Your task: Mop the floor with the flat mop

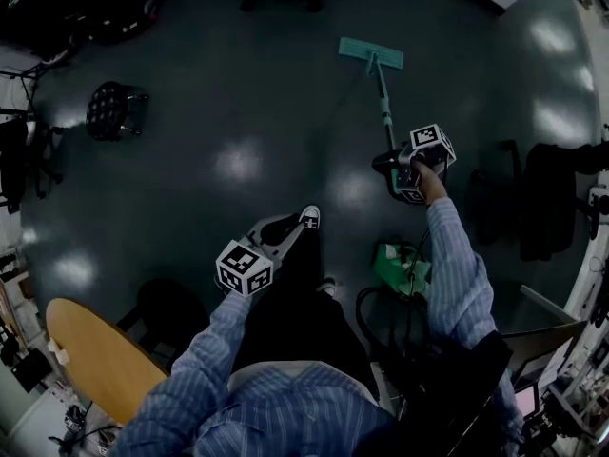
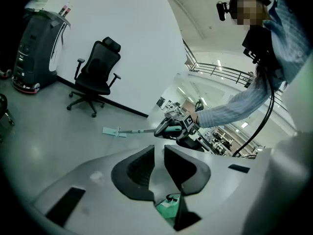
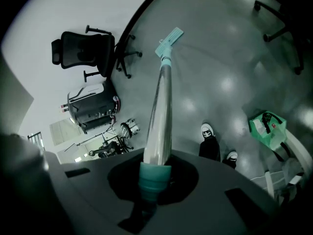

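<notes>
We're looking down on the dark, glossy floor (image 1: pixel 238 84), the biggest thing here. At lower left is the rounded edge of a wooden table (image 1: pixel 95 360). Against the white wall (image 2: pixel 132 43) stands a tall dark machine (image 2: pixel 36 48), any label on it too small for us to read. A black office chair (image 2: pixel 95 75) stands near it. A round black stool (image 1: pixel 114 110) is well apart from us, out on the left of the floor.

Down at our right side a green bag (image 1: pixel 404 267) sits open on the floor. Something dark lies in it, and we cannot tell what.

Now the flat mop (image 1: pixel 382 93). Its teal head (image 1: pixel 371 53) lies flat on the floor ahead and to the right, and the handle (image 1: pixel 388 127) slants back to the right gripper (image 1: pixel 398 168). In the right gripper view the jaws are clamped on the handle's teal collar (image 3: pixel 154 177), with the shaft running straight away to the head.

The left gripper (image 1: pixel 281 234) hangs lower; in the head view its tip sits just beside our black-and-white shoe (image 1: pixel 309 217). Its jaws stand a narrow gap apart with nothing between them — only floor and a bit of the green bag show through.

Each gripper carries a cube (image 1: pixel 245 267) of black-and-white square markers — the only print we can make out.
</notes>
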`<state>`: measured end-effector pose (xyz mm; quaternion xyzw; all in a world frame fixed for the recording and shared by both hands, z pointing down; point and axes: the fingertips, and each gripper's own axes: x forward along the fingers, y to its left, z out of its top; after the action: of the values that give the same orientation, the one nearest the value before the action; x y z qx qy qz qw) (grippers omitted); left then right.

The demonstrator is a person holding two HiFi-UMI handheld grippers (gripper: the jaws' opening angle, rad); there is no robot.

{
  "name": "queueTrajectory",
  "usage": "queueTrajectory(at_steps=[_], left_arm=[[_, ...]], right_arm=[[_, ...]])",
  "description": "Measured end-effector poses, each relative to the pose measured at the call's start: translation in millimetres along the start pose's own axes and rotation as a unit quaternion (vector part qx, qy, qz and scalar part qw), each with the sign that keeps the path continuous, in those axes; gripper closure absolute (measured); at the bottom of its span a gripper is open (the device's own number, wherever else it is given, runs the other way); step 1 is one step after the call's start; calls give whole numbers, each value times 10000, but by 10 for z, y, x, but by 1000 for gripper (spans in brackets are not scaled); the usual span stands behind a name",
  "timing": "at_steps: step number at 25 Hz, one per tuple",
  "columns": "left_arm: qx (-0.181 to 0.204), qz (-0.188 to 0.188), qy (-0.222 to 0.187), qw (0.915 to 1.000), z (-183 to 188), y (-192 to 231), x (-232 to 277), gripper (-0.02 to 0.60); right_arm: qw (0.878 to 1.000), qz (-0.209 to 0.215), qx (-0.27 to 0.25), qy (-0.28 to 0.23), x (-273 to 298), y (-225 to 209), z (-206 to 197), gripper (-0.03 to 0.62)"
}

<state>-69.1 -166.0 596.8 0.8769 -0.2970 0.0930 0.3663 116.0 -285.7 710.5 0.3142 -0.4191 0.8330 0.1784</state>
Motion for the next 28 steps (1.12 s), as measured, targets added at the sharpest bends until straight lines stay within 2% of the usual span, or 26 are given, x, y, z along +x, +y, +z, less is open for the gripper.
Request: queueTrajectory(at_steps=[7, 16, 21, 28], left_arm=[[6, -148, -117, 9998, -287, -517, -295, 517], [270, -203, -109, 9994, -767, -1069, -765, 517], [431, -262, -275, 9983, -1022, -1455, -1018, 517], [623, -410, -310, 9967, -1658, -1978, -1502, 517]], right_arm=[[9998, 163, 116, 94, 3, -587, -1015, 585], [9983, 448, 308, 203, 67, -1384, -2538, 585], [9986, 343, 274, 303, 114, -1917, -3455, 585], [9980, 360, 255, 455, 210, -2590, -4707, 585]])
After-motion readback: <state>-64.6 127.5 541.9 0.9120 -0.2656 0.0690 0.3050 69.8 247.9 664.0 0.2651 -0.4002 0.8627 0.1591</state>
